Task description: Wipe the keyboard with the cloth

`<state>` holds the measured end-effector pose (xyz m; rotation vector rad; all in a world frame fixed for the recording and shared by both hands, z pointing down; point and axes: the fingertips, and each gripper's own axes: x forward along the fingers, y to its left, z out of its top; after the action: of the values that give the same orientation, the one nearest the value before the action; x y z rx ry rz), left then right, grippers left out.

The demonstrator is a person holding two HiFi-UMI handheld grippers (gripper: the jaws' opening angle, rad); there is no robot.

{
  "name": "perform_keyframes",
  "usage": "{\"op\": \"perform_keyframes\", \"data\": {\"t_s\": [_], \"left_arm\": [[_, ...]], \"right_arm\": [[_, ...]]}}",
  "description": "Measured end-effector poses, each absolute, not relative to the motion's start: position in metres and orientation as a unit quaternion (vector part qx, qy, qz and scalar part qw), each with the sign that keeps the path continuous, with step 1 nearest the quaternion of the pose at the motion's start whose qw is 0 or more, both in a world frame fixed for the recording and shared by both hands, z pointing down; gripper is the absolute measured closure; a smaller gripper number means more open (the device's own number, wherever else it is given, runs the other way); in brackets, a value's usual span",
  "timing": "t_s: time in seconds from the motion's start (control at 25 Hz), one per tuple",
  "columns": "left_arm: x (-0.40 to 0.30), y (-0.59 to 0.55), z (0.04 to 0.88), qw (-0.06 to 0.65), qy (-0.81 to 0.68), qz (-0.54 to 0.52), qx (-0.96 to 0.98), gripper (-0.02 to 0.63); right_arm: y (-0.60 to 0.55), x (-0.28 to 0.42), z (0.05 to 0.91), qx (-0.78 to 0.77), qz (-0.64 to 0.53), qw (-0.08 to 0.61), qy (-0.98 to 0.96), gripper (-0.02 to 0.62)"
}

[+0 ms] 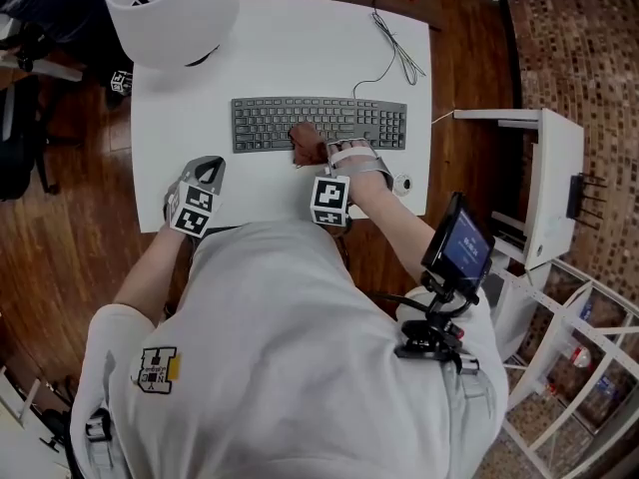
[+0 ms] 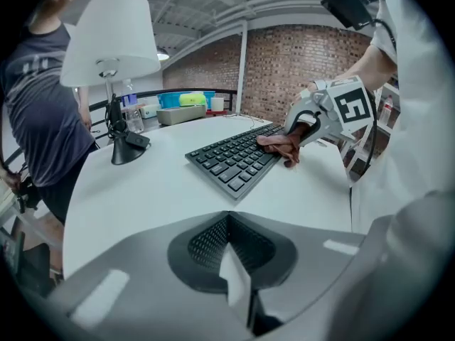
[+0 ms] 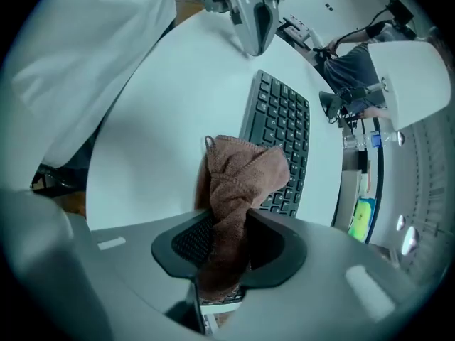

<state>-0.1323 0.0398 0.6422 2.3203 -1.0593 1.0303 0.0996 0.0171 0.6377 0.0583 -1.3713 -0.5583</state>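
Observation:
A dark keyboard (image 1: 319, 125) lies across the middle of the white table (image 1: 280, 58). My right gripper (image 1: 327, 154) is shut on a bunched brown cloth (image 1: 305, 145), which rests on the keyboard's near edge around its middle. In the right gripper view the cloth (image 3: 242, 183) rises from between the jaws (image 3: 229, 222) and drapes onto the keys (image 3: 284, 141). My left gripper (image 1: 200, 193) sits near the table's front left, away from the keyboard; its jaws (image 2: 229, 219) are closed with nothing in them. From there the cloth (image 2: 281, 144) and the right gripper (image 2: 313, 119) show at the keyboard (image 2: 231, 158).
A white lamp (image 1: 170, 13) stands at the table's back left. The keyboard's cable (image 1: 394, 53) runs to the back right. A small round object (image 1: 402, 183) lies right of the right gripper. A white shelf unit (image 1: 549, 188) stands beside the table. A person (image 2: 35, 112) stands beyond the lamp.

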Motion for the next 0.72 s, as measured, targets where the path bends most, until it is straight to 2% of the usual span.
{"op": "perform_keyframes", "data": {"t_s": [0.4,0.72], "left_arm": [[-0.141,0.039,0.641,0.204,-0.397,0.365,0.817,0.606],[-0.142,0.035,0.635,0.214,-0.402,0.355,0.817,0.606]], "right_arm": [[-0.119,0.088,0.628,0.134,-0.258,0.745,-0.601,0.477],[-0.054,0.079,0.625,0.108,-0.273,0.740,-0.605,0.477]]}}
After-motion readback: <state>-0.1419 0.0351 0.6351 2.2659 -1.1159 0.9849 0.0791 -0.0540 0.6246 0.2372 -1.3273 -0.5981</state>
